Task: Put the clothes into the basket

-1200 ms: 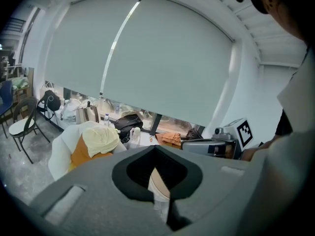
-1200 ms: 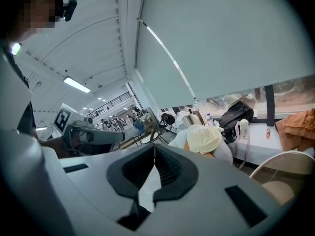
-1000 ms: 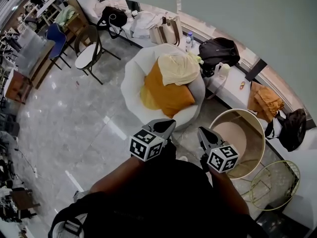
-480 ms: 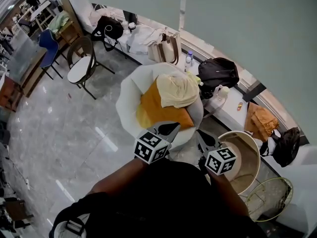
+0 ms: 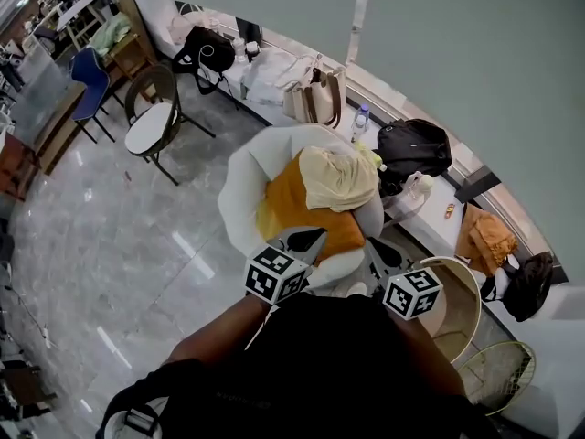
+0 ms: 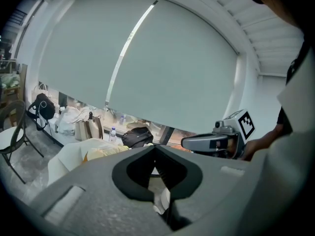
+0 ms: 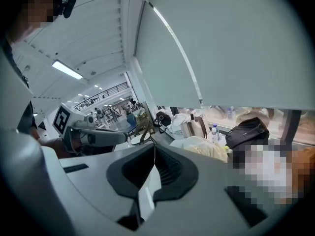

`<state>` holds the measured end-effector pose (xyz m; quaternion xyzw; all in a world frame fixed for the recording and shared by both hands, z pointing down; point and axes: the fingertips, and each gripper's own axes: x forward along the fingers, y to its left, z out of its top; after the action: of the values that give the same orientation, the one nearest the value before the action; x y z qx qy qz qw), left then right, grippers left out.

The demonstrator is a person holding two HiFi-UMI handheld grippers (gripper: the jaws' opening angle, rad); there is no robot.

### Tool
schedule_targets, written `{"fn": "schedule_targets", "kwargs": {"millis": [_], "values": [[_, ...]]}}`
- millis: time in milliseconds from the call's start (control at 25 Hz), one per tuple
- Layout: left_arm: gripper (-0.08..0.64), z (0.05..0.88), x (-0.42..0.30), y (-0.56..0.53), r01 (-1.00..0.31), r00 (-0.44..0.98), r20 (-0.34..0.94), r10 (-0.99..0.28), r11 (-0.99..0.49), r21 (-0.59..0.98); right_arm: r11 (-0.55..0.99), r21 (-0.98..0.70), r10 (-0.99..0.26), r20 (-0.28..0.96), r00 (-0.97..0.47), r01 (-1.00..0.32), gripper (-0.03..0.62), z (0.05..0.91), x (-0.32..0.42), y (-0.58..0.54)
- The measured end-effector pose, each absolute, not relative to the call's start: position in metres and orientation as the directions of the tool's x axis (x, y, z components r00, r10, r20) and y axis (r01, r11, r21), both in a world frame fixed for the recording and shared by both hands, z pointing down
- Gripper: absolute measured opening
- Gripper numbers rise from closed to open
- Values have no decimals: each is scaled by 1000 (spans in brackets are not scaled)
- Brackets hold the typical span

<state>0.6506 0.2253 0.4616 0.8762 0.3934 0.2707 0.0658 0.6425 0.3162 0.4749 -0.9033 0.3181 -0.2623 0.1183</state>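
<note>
A pale yellow garment point(image 5: 338, 176) lies heaped on an orange cloth point(image 5: 294, 216) on a white armchair point(image 5: 242, 186). The yellow garment also shows in the left gripper view point(image 6: 106, 151) and the right gripper view point(image 7: 202, 146). A round beige basket point(image 5: 462, 277) stands on the floor to the armchair's right. My left gripper point(image 5: 313, 237) is held just short of the armchair's front edge, jaws shut and empty. My right gripper point(image 5: 373, 246) hangs beside it, between armchair and basket, also shut with nothing in it.
A wire basket point(image 5: 494, 373) stands at the lower right. Along the window ledge sit a black backpack point(image 5: 413, 149), a tote bag point(image 5: 315, 99) and an orange bag point(image 5: 484, 240). A round-seat chair point(image 5: 151, 126) stands to the left on the grey tiled floor.
Both grippers have moved forward together toward the armchair, which now lies closer under their tips. The beige basket has slid toward the lower right of the view. The jaws stay shut.
</note>
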Motion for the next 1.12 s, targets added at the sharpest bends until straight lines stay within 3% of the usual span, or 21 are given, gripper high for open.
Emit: {"fn": "schedule_targets", "kwargs": {"millis": [760, 1120], "values": [[0, 487, 740, 230, 480, 657, 463, 595, -803, 353, -662, -394, -745, 440, 502, -637, 17, 505, 762, 325], [0, 558, 816, 270, 378, 647, 599, 471, -881, 284, -691, -406, -708, 547, 447, -598, 17, 591, 869, 401]]}}
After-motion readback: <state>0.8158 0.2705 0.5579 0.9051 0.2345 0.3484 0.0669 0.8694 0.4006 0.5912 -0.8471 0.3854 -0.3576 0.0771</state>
